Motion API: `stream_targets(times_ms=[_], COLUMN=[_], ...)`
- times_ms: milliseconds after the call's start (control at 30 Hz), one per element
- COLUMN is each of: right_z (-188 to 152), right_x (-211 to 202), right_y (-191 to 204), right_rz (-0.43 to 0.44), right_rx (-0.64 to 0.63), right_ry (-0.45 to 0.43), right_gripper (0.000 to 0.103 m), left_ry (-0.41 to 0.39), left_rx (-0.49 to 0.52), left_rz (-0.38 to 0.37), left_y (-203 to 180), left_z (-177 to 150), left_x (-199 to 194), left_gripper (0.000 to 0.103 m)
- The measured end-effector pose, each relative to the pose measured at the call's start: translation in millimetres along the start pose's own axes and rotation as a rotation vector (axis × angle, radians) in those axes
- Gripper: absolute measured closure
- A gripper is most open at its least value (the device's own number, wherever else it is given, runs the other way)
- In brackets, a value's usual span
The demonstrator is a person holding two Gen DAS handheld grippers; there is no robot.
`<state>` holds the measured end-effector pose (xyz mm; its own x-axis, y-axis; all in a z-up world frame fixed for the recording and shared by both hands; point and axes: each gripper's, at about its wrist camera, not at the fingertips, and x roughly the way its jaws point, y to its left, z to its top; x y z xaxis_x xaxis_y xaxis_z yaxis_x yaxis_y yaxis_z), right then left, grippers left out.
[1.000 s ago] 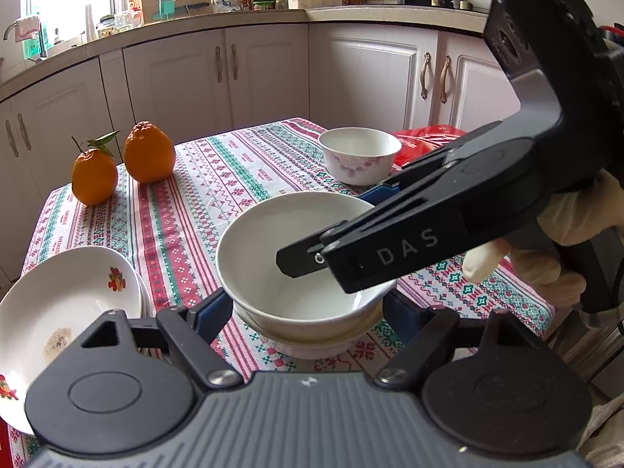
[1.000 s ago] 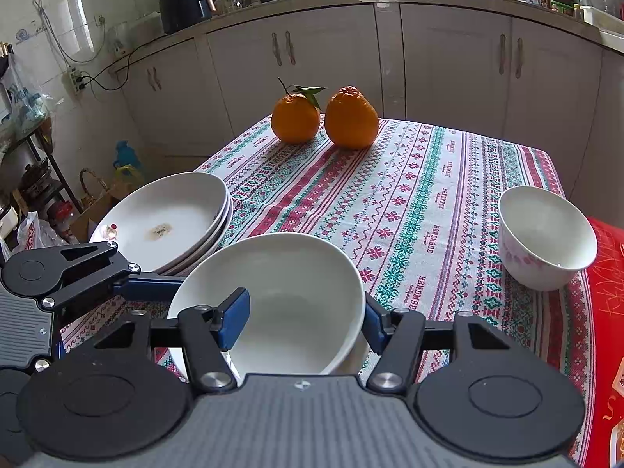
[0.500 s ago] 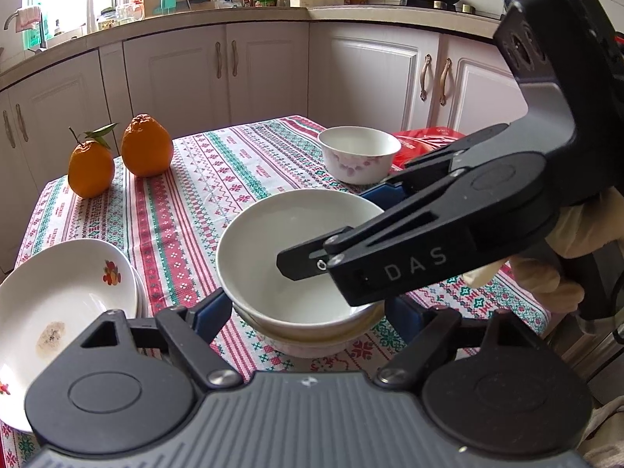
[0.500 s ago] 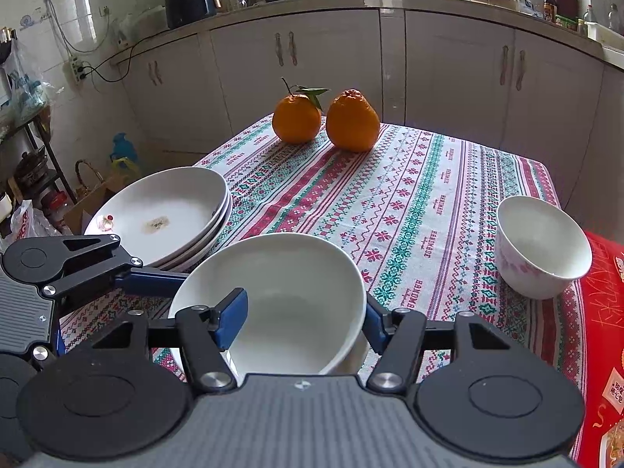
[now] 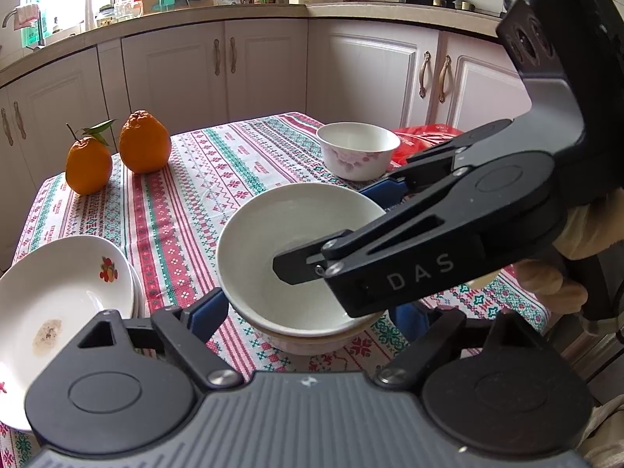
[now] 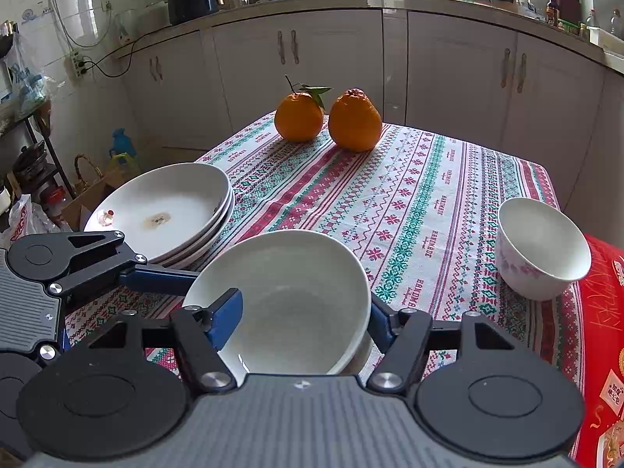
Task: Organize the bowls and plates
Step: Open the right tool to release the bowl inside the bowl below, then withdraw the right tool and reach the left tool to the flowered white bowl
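Observation:
A plain white bowl [image 5: 280, 241] [image 6: 296, 280] sits nested in a second bowl [image 5: 312, 345] near the table's front edge. My left gripper [image 5: 308, 312] straddles this pair low down, jaws opening, with a small gap on each side. My right gripper [image 6: 304, 319] [image 5: 331, 230] comes in from the right. One of its fingers [image 6: 226, 316] is inside the top bowl and the other is outside the wall. Its jaws are opening and the pads no longer press. A flowered bowl [image 5: 357, 148] [image 6: 542, 249] stands apart. Stacked plates [image 5: 58, 284] [image 6: 163, 206] lie at the left.
Two oranges [image 5: 144, 148] [image 6: 355, 121] sit at the far end of the patterned tablecloth [image 6: 421, 202]. A red package [image 6: 600, 312] lies at the right edge by the flowered bowl. A gloved hand [image 5: 585, 241] holds the right gripper. Kitchen cabinets surround the table.
Both pairs of jaws have spread a little wider around the nested bowls. The top bowl stays seated in the lower one. Neither hand has moved.

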<state>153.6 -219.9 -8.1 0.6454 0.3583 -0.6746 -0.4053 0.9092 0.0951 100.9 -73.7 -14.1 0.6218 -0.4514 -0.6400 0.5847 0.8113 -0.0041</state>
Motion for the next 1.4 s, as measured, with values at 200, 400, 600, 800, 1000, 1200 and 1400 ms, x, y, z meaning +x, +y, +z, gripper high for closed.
stream_targets(times_ms=[200,400,600,800,1000,1200,1400], right_z=[1,3,-1,-4,-16,-37,-62], right_x=[-2,-9,-20,-33,-46,-51,-38], right_y=[-1,-4,-7,-13,-33,-60,-83], right_rz=[-0.007,-0.01,0.011,0.003,-0.062,-0.183,-0.259], right_rx=[0.012,0.017,0.019,0.04,0.094,0.117,0.127], right_ry=[-0.006,-0.038,-0.078,-0.124,-0.148,-0.132,-0.066], right_gripper=[0.02,0.018,0.0,0.0,0.0,0.0,0.0], left_ry=[-0.007,-0.018,-0.026,-0.022,-0.028,-0.042,-0.02], left_rx=[-0.001,0.005,0.013,0.033,0.045,0.046,0.061], left_rz=[0.0,0.004,-0.002,-0.003,0.017,0.026,0.016], left_y=[1,0,-2,-3,0,5,8], left_z=[0,0,1,3,12,31,57], left_x=[-1,-4,-11,-20,-27,-29,-13], left_gripper=[0.014,0.013,0.011,0.007,0.004,0.001,0.001])
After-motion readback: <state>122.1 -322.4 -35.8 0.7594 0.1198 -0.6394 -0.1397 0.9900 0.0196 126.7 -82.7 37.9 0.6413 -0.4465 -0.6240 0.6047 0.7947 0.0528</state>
